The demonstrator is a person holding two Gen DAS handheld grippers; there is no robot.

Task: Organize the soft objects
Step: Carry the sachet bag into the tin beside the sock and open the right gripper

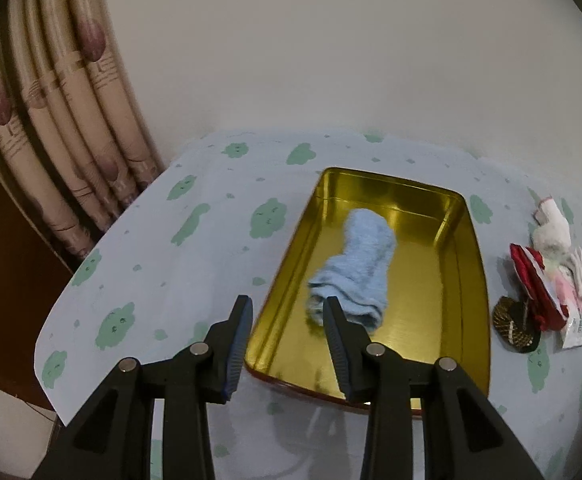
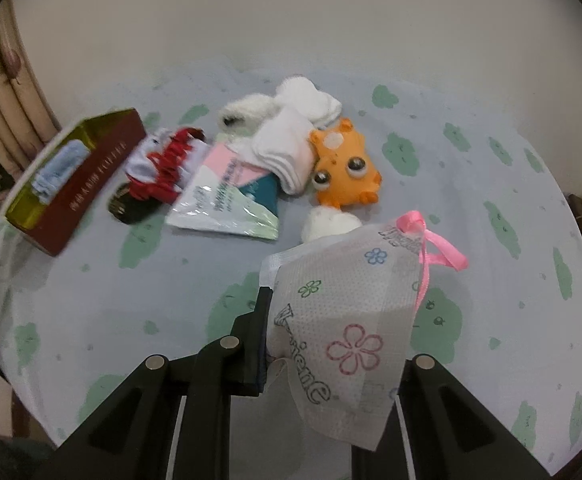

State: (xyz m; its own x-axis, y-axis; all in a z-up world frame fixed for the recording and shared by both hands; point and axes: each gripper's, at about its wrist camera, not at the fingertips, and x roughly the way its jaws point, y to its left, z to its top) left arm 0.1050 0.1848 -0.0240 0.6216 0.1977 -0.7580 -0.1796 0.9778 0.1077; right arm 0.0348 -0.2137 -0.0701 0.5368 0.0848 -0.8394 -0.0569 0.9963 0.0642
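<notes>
Left gripper (image 1: 287, 322) hangs at the bottom centre of its view with jaws parted and nothing between them, poised over the near end of the shallow gold-lined rectangular tin (image 1: 467, 280). Inside that tin, mid-frame, lies the rolled light-blue fuzzy sock (image 1: 357, 268), free of either finger.

Over to the right wrist view: the right gripper (image 2: 269, 336), low in the frame, is clenched on a white non-woven drawstring pouch printed with flowers and tied with a pink ribbon (image 2: 343, 320), which covers the right finger entirely.

Above it, centre frame, the pile waits on the pale cloud-patterned tablecloth (image 2: 471, 208): white fluffy socks (image 2: 291, 136), an orange bug-eyed squeeze toy (image 2: 345, 168), a flat plastic sachet (image 2: 227, 196), a red-and-white frilled cloth (image 2: 163, 164). The tin sits at the left edge there.
</notes>
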